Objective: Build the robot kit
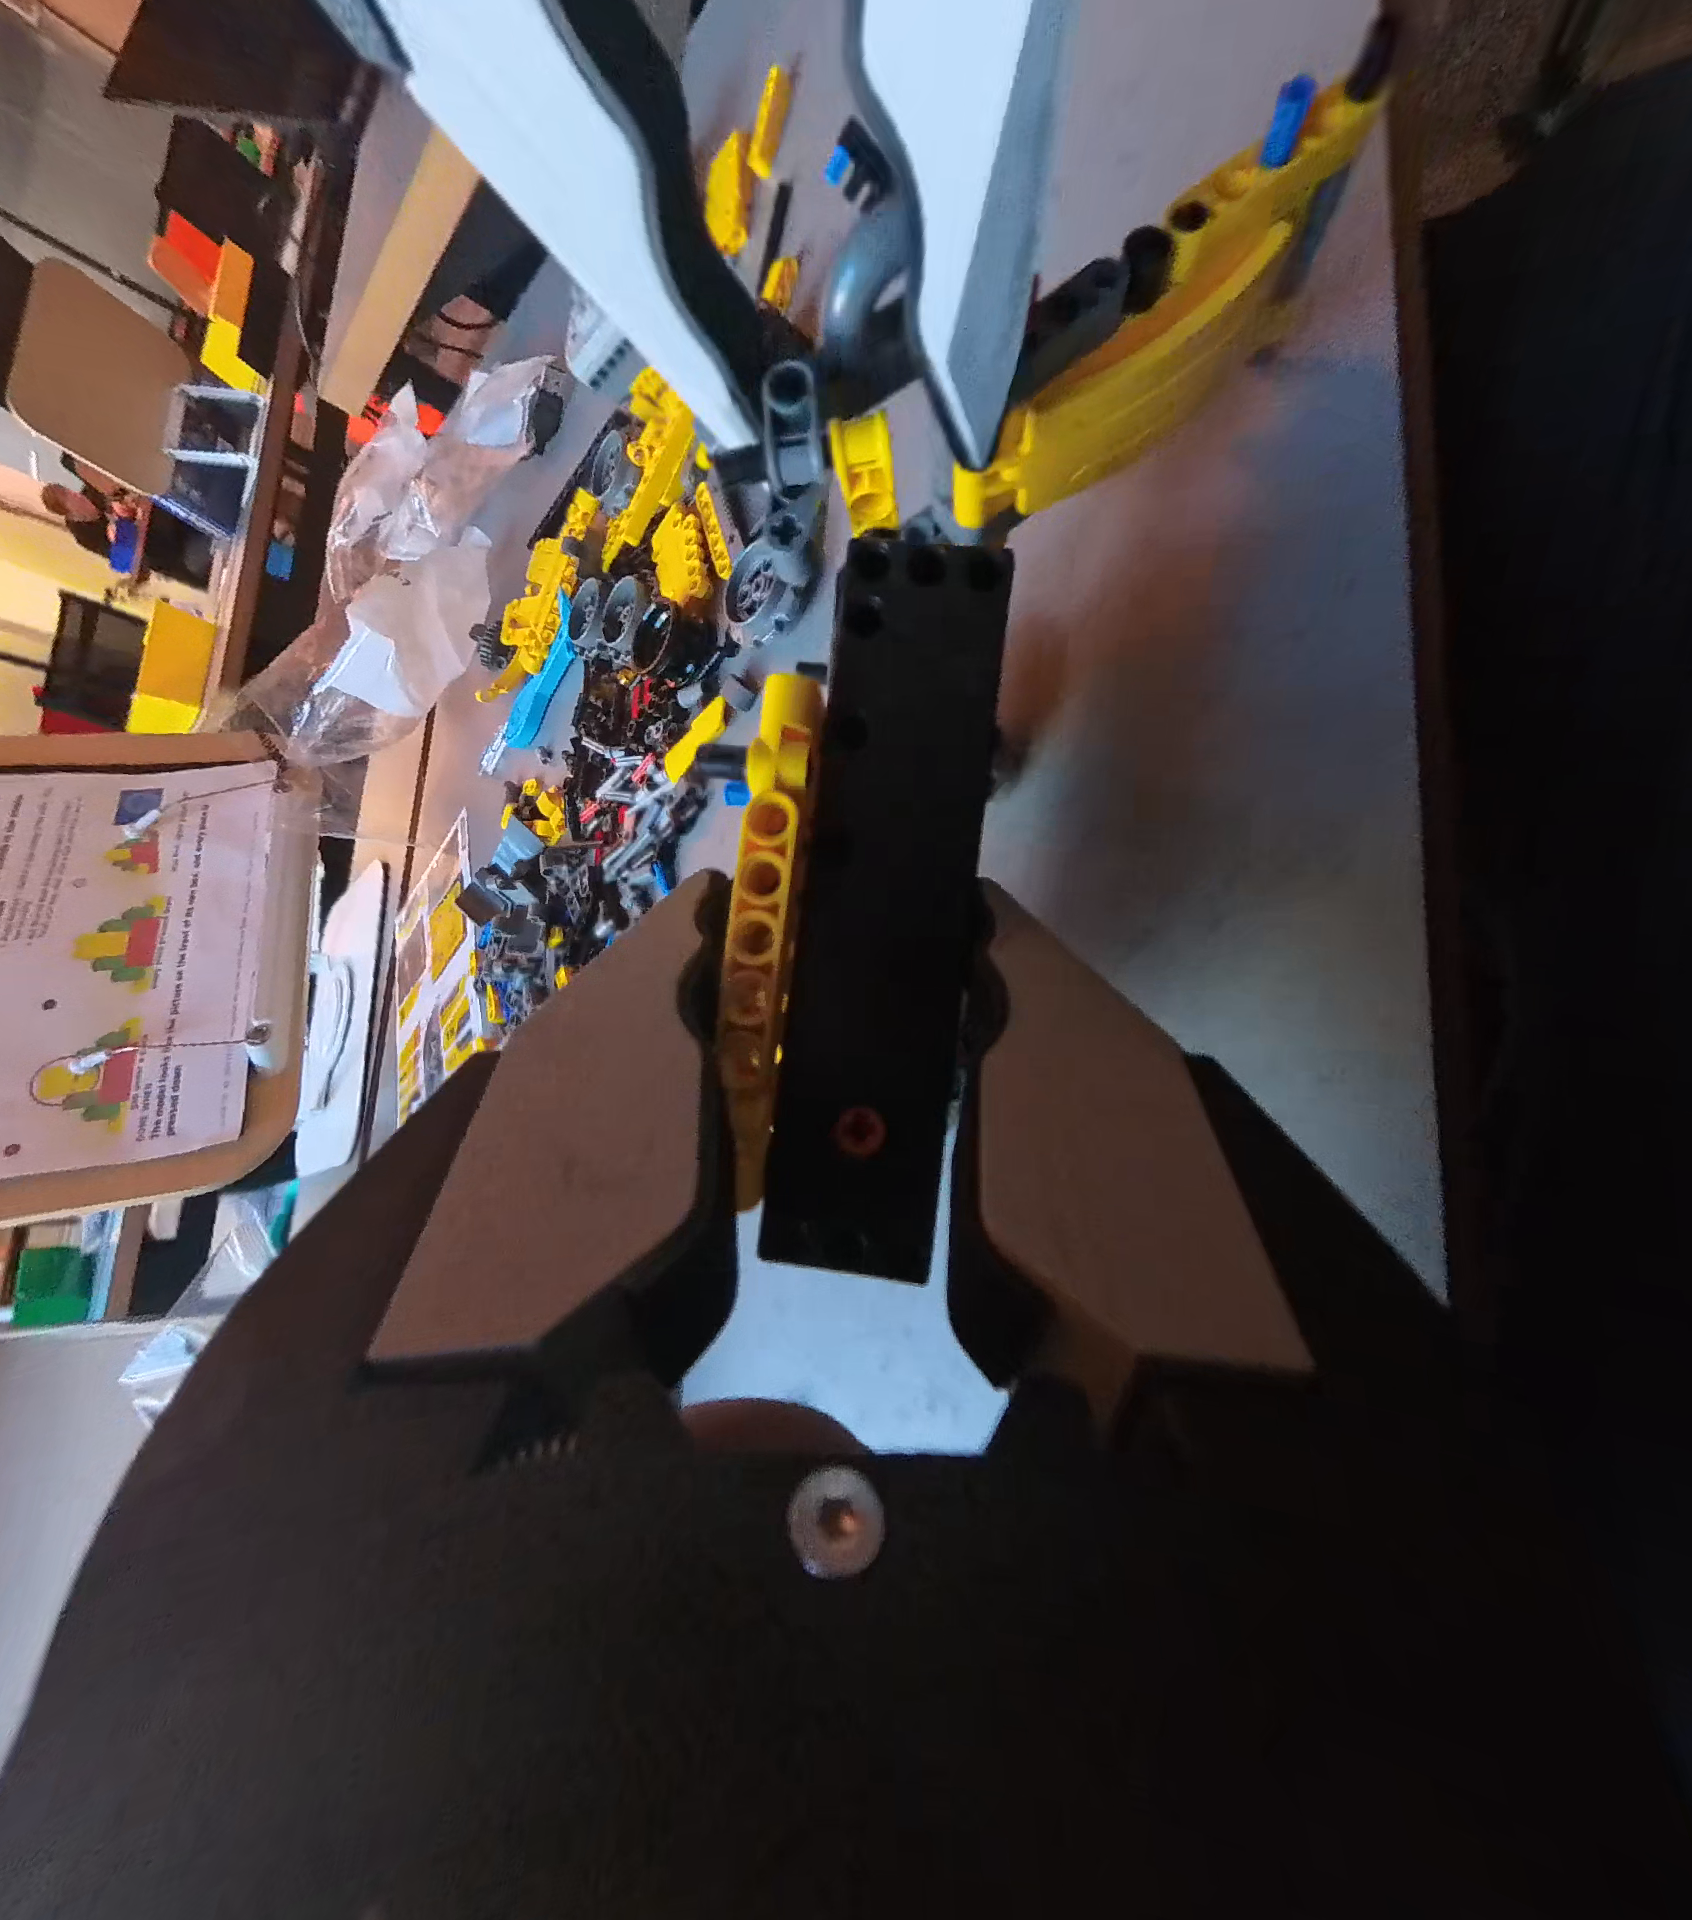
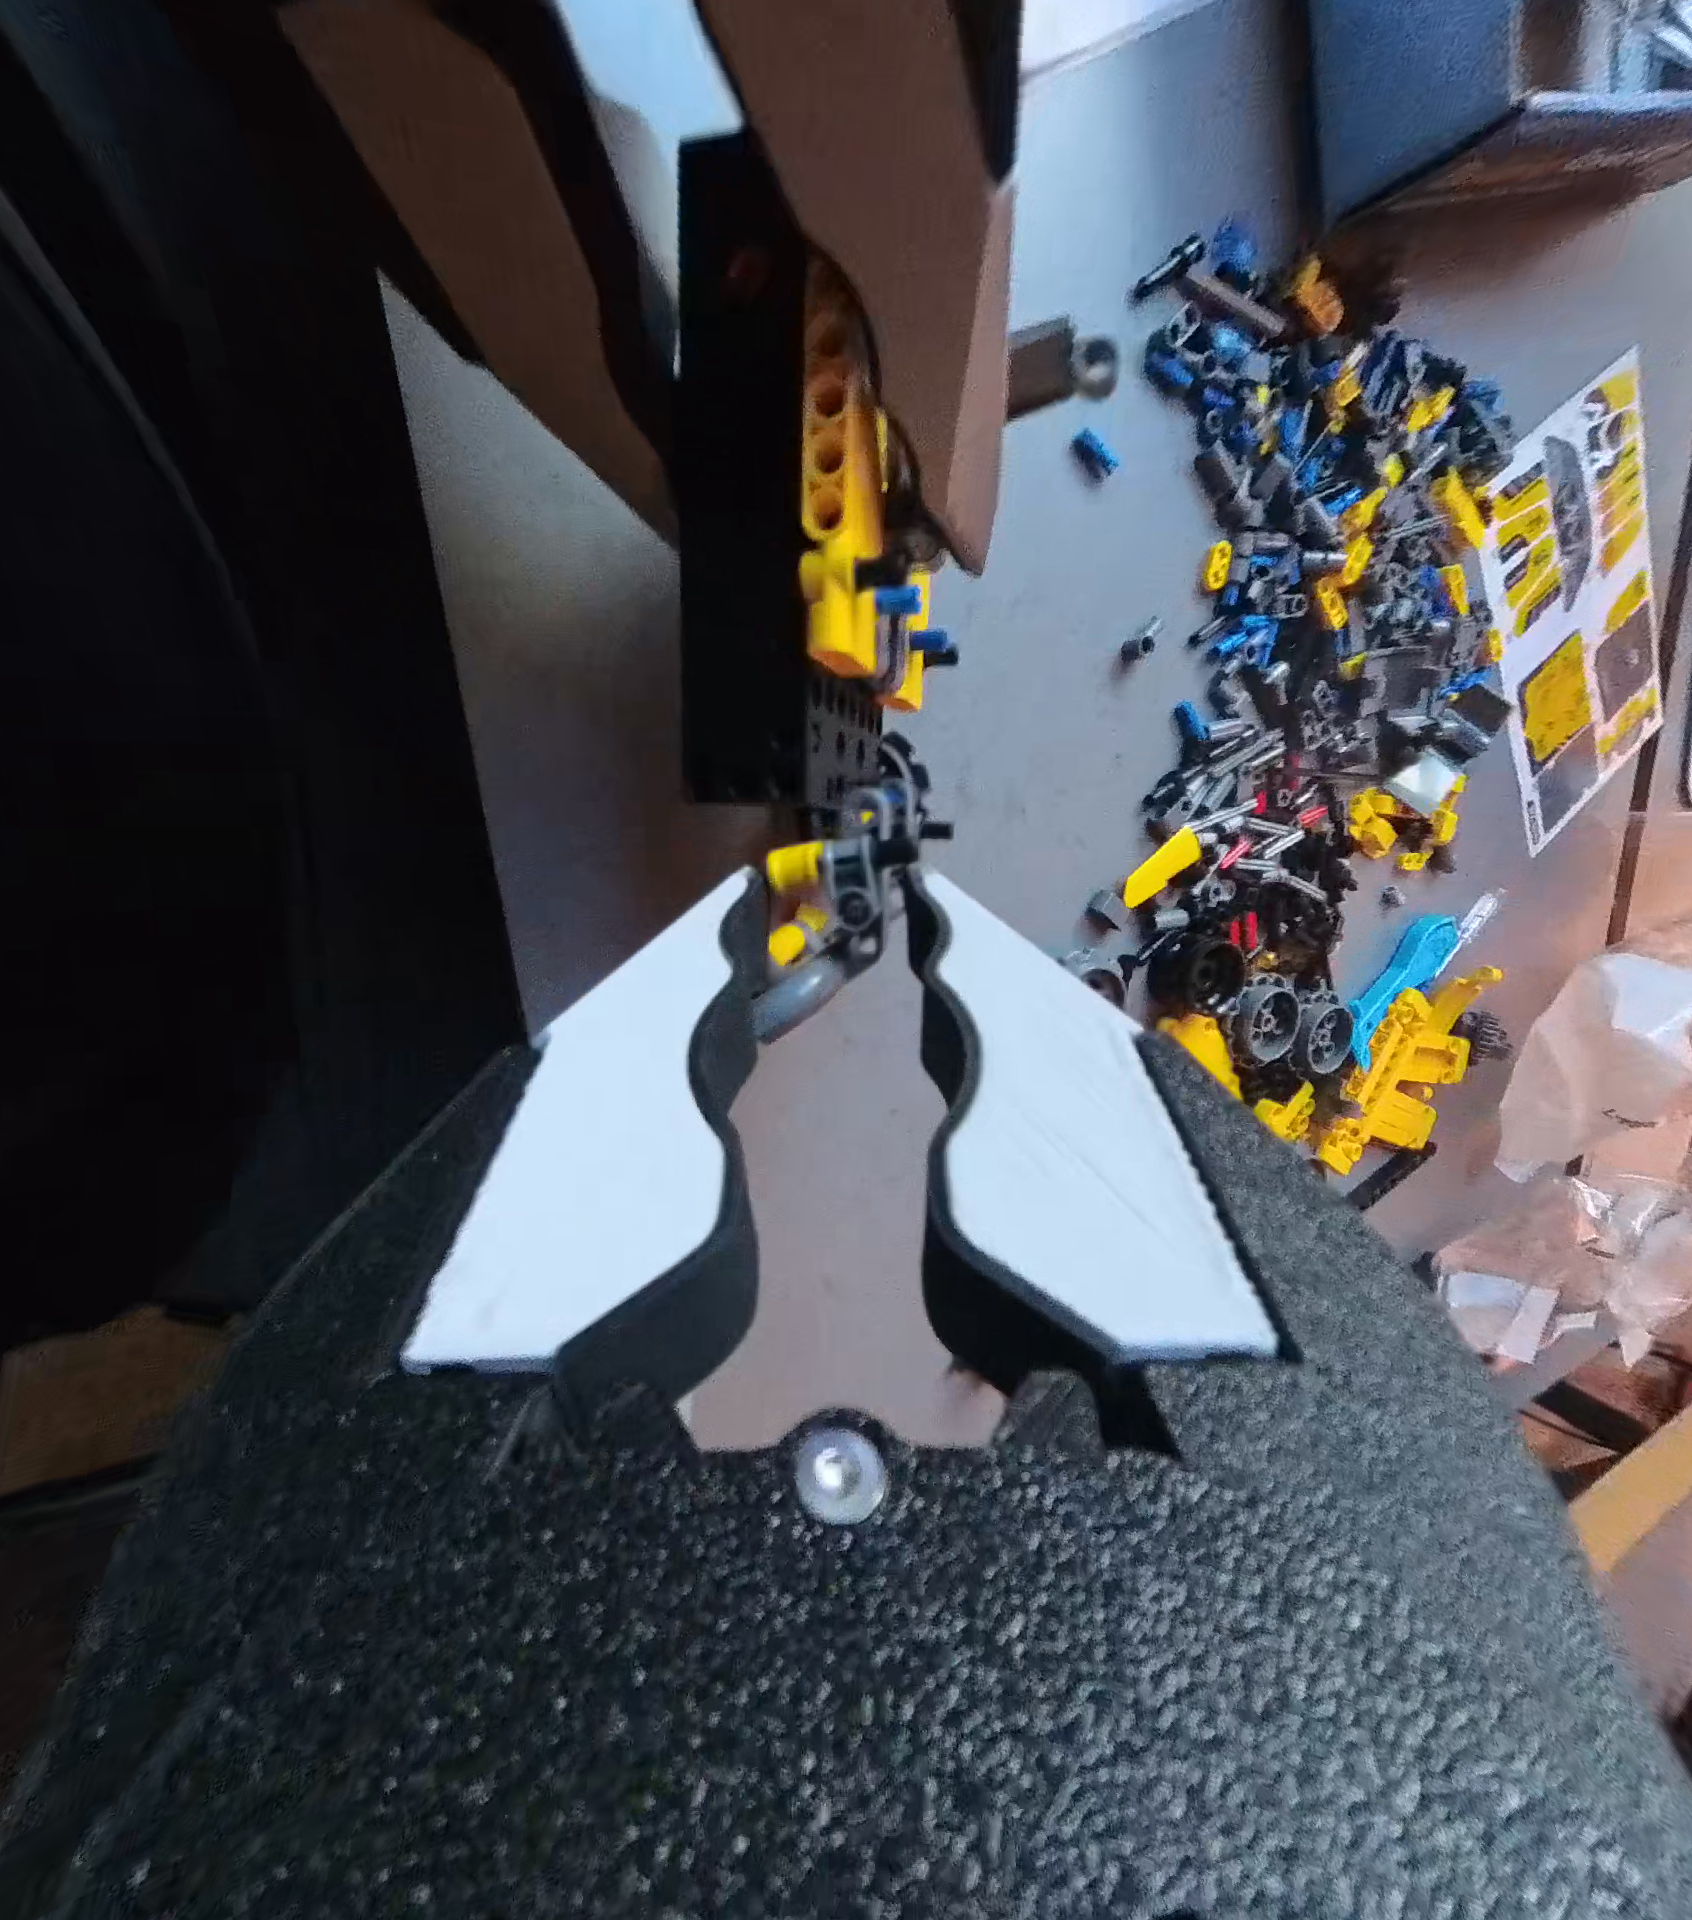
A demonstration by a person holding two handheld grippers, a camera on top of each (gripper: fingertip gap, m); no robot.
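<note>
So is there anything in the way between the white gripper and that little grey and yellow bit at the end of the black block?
Nothing visible. The right gripper already has its tips around the small grey and yellow connector cluster at the end of the black block assembly, which the left gripper grips. The loose parts pile lies off to the side.

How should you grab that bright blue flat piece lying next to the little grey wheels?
Probably by its long narrow handle end. The blue flat piece lies flat on the grey table, its lower end wedged against the grey wheels and yellow parts. The upper end pokes out into clearer table, so come from above with one finger on each long edge.
</note>
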